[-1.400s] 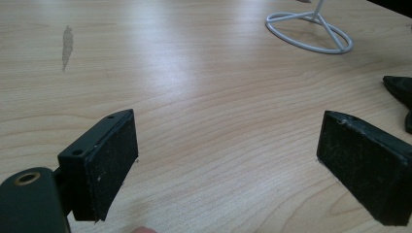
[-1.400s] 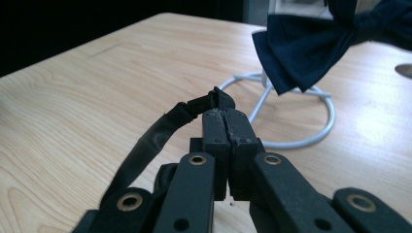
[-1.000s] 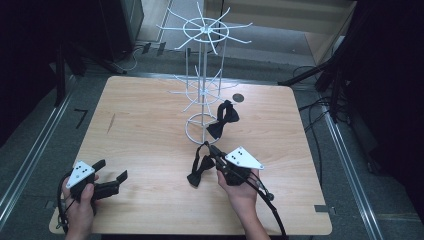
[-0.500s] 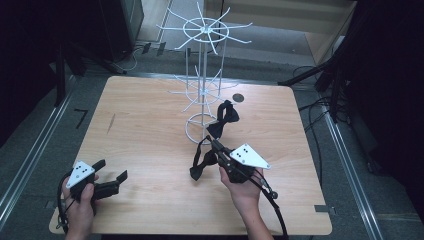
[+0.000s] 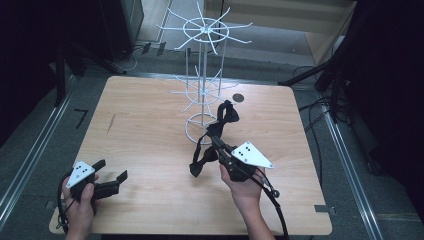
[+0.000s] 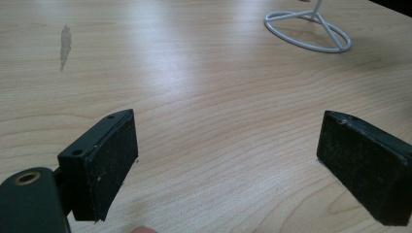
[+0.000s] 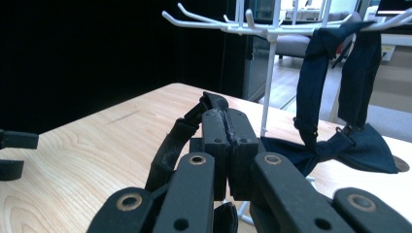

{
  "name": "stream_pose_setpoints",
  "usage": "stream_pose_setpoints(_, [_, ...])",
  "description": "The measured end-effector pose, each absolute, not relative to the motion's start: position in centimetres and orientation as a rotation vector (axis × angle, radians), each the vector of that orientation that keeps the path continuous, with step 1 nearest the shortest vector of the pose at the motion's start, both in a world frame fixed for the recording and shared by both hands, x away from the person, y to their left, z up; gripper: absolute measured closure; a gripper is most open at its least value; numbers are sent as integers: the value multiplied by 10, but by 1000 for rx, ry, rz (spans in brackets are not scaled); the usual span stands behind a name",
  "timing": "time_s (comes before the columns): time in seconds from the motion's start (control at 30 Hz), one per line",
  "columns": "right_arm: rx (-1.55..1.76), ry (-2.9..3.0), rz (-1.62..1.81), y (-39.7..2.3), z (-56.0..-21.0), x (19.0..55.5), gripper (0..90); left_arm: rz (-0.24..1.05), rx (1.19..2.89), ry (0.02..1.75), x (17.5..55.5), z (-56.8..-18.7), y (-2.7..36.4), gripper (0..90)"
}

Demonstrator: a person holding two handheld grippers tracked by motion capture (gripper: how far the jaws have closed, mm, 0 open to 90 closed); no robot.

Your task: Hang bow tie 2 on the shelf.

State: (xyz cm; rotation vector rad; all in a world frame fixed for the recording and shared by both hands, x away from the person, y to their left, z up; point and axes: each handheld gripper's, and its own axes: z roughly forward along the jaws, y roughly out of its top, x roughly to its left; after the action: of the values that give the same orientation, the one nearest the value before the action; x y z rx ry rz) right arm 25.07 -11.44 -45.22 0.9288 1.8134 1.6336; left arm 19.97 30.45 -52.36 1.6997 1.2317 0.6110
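A pale wood-grain counter (image 5: 150, 125) is sitting in a dim room, a grey floor with metal rails and loose cables running around it; a white wire rack (image 5: 202, 90) is standing near its far edge; the right claw (image 5: 216, 142) is clenching on a black strap (image 5: 200, 162), which is dangling over the counter just before the rack's ring base; a second dark bow tie (image 7: 340, 141) is hanging from a rack hook; the left claw (image 5: 111, 176) is resting released, jaws wide, low over bare wood at the near left corner

We see rack (image 5: 202, 95) on worktop (image 5: 140, 135) at 12 o'clock | bow tie (image 5: 226, 114) hanging at rack's 4 o'clock | strap (image 5: 200, 162) at worktop centre | left gripper (image 5: 111, 181) at 8 o'clock
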Motion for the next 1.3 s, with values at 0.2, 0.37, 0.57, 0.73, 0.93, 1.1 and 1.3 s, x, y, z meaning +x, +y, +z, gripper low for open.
stream_pose_setpoints(0.2, [917,1801,1643,-114,-446,249,897,612,1699,1233,200,-524,304,85])
stream_pose_setpoints(0.37, [909,1788,1647,-115,-442,250,897,612,1695,1234,200,-524,304,85])
stream_pose_setpoints(0.57, [891,1774,1653,-114,-435,250,897,613,1698,1233,200,-524,304,85])
stream_pose_setpoints(0.73, [885,1763,1660,-114,-430,251,897,611,1698,1232,200,-524,304,85])
stream_pose_setpoints(0.93, [872,1747,1659,-115,-424,252,897,610,1697,1232,200,-524,304,85])
stream_pose_setpoints(1.1, [865,1744,1663,-115,-419,253,897,610,1697,1232,200,-524,304,85])
stream_pose_setpoints(1.3, [864,1737,1662,-116,-415,257,897,611,1697,1231,200,-524,305,85])
